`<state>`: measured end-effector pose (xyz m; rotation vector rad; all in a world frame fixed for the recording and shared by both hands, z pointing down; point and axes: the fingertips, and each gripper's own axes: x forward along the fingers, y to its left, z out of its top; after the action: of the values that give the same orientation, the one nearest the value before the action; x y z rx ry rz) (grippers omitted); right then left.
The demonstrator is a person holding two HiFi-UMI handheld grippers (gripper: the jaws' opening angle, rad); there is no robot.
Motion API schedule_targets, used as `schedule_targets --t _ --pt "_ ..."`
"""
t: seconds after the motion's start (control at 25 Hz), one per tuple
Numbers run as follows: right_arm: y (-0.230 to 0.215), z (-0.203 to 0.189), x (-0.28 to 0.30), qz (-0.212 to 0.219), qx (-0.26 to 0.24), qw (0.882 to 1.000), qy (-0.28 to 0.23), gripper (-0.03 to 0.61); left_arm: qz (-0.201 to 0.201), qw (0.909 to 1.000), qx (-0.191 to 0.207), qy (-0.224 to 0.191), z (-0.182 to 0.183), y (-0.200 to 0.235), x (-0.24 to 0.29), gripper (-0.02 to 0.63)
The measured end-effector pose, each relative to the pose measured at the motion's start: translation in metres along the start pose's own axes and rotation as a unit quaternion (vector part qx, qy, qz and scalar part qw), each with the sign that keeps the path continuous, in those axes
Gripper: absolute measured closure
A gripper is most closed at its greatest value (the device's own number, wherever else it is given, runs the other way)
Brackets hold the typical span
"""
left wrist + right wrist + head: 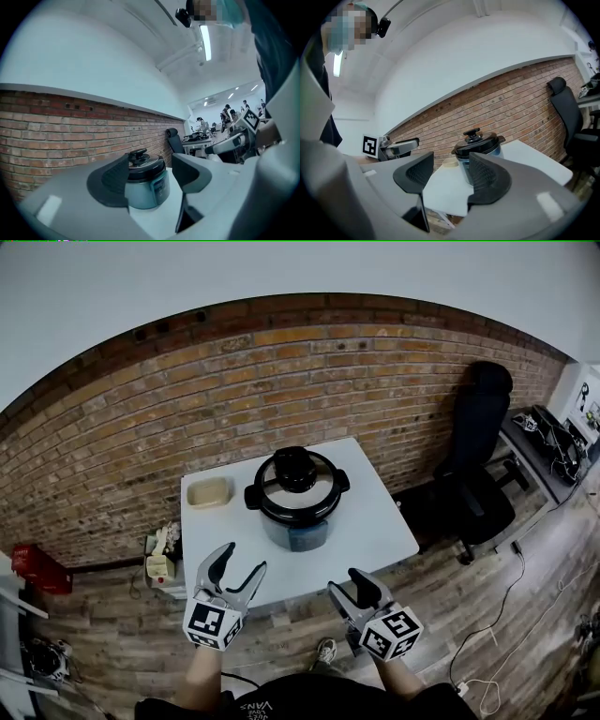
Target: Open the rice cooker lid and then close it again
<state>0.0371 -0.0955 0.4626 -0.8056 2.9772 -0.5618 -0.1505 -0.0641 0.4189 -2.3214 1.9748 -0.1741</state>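
Rice cooker [296, 507]: sitting on the white tabletop [380, 526], a touch towards its far side, roughly centred left to right, with its control panel facing the near edge.
Lid [319, 486]: dark and round, down flat on the pot and closed, with a black knob [295, 468] on top and a stubby handle poking out on the left and the right.
Left gripper [243, 559]: up at the near edge of the tabletop, left of the cooker and pointing towards it. The jaws are spread wide with nothing gripped. Its own view frames the cooker in the gap between the jaws, but the cooker is well off and untouched.
Right gripper [345, 581]: just near of the tabletop's near edge, to the right, also aimed at the cooker. The jaws are apart and empty. In its own view the cooker sits beyond the right jaw, well clear of it.
Two grippers: side by side and apart from each other, each showing at the edge of the other's view.
Tan container [209, 492]: a shallow dish on the far left of the tabletop, near the cooker's left handle but not touching it.
Office chair [473, 460]: black, standing on the floor right of the tabletop, close to the brick wall [112, 451].
Floor [450, 596]: wooden planks with cables trailing at the right.
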Motion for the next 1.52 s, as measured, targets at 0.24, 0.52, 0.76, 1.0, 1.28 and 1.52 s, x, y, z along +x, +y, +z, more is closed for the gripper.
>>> schedule_targets --t 0.24,0.52,0.76,1.0,1.28,1.52 --pt "0.049 -0.016 -0.02 -0.004 -0.015 1.0 0.001 0.348 -0.006 0.9999 -0.011 0.002 -0.009 -0.02 -0.068 0.375" --pt "0.093 -0.038 -0.045 -0.015 -0.025 1.0 -0.001 0.384 -0.007 0.9999 -0.014 -0.002 -0.017 -0.035 -0.132 0.478" --pt "0.115 -0.054 -0.061 -0.032 -0.027 0.999 -0.005 0.431 -0.007 0.9996 -0.026 -0.006 -0.023 -0.041 -0.169 0.568" --pt "0.129 -0.071 -0.078 -0.047 -0.032 0.998 0.0 0.482 -0.021 0.9993 -0.031 0.006 -0.037 -0.062 -0.195 0.586" --pt "0.142 -0.088 -0.088 -0.056 -0.038 0.998 0.008 0.572 -0.013 0.9987 -0.043 0.026 -0.059 -0.08 -0.222 0.612" --pt "0.147 -0.107 -0.094 -0.061 -0.038 0.997 0.028 0.572 -0.013 0.9983 -0.039 0.041 -0.073 -0.092 -0.236 0.612"
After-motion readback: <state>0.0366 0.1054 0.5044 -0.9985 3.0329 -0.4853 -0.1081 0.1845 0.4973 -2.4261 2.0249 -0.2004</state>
